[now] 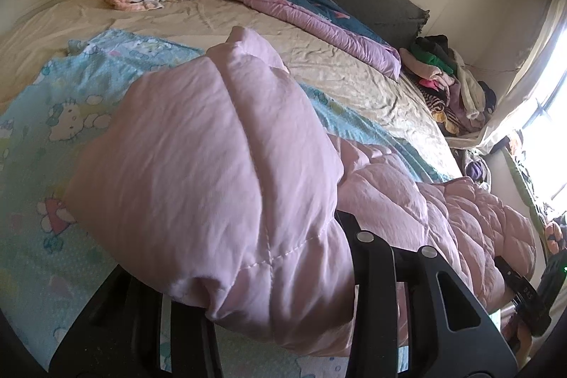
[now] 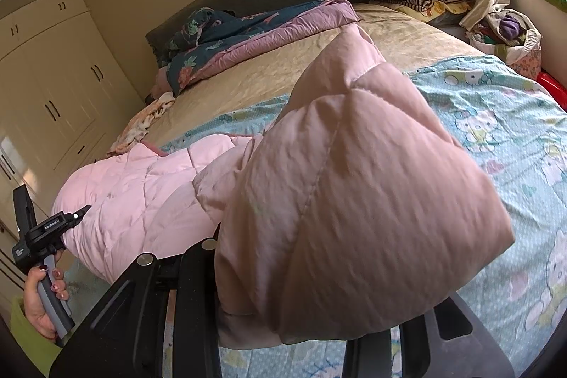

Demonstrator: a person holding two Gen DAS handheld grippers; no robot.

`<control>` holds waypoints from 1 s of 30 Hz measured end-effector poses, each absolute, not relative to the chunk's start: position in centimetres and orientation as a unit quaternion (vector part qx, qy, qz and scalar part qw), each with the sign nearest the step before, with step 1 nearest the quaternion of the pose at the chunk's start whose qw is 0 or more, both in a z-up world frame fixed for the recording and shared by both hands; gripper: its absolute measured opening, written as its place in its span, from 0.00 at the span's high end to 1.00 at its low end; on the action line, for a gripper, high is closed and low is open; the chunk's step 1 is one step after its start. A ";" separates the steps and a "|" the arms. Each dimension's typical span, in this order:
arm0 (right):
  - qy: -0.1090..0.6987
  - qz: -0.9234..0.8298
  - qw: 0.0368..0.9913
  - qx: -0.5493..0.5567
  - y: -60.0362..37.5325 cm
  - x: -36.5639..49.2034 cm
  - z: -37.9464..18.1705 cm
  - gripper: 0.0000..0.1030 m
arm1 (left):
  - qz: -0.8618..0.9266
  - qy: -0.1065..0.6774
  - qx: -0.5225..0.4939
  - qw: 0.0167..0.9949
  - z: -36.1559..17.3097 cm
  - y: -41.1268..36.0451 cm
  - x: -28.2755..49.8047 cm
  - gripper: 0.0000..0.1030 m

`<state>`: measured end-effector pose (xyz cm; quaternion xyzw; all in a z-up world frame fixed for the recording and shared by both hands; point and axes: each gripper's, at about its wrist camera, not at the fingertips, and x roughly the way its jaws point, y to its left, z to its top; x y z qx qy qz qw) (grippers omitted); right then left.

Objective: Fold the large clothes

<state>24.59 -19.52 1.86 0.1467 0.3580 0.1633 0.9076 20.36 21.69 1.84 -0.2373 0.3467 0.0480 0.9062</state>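
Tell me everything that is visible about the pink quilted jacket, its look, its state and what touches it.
The pink quilted jacket is pale pink, puffy, stitched into padded panels, with smooth, slightly wrinkled fabric. One bunched end is lifted by the left hand-held gripper, another by the right hand-held gripper; both ends bulge over the fingers. The part between sags onto the blue cartoon-print sheet on the bed. No zipper or hood can be made out.

We hold the pink quilted jacket in the right gripper. It hangs above the blue cartoon sheet on the bed.
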 end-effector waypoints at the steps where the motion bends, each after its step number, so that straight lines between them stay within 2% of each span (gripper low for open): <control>1: 0.358 0.163 0.907 0.147 -19.5 24.4 1.8 0.70 | 0.048 0.348 -0.236 0.906 1.7 21.7 20.0 0.71; 30: 0.356 0.156 0.908 0.158 -20.4 17.2 0.0 0.70 | 0.039 0.343 -0.239 0.908 -0.2 22.1 11.9 0.68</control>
